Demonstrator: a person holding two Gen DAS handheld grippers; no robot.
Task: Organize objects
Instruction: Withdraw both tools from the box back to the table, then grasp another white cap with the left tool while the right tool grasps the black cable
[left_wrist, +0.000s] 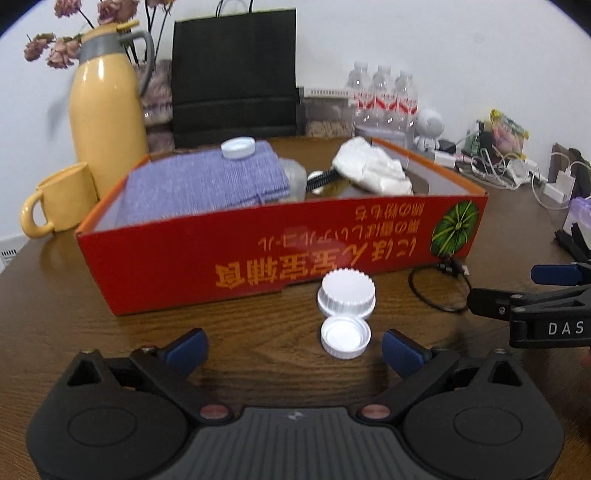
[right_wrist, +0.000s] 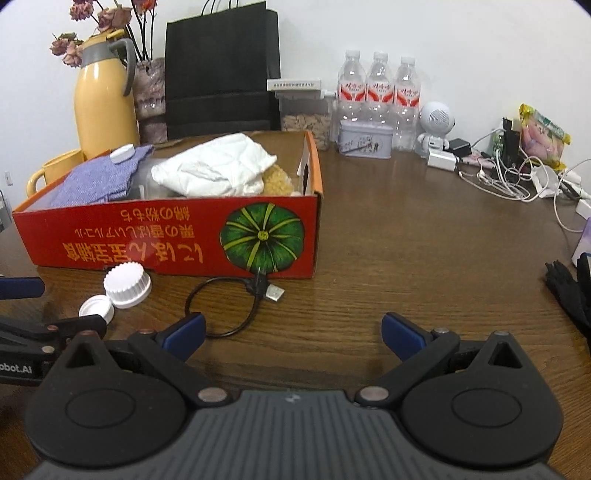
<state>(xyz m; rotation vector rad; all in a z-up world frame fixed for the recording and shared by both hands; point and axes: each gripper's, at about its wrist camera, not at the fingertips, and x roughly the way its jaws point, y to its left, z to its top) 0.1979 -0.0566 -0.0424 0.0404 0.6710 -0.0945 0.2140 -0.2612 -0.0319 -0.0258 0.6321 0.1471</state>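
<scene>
The left gripper (left_wrist: 293, 347) stands wide open and empty, pointing down at two white caps on the worktop (left_wrist: 110, 343) in front of the red box (left_wrist: 258, 251). The small cap (left_wrist: 345, 338) lies open side up between the blue pads, touched by neither; the ribbed cap (left_wrist: 346, 298) sits just behind, touching it. The likely step is picking up the small cap for the box. Go lower, centre the pads on its rim and close gently so the ribbed cap is not dragged along. The right gripper (right_wrist: 293, 332) is also wide open and empty, over bare wood beside the black cable (right_wrist: 229, 306).
</scene>
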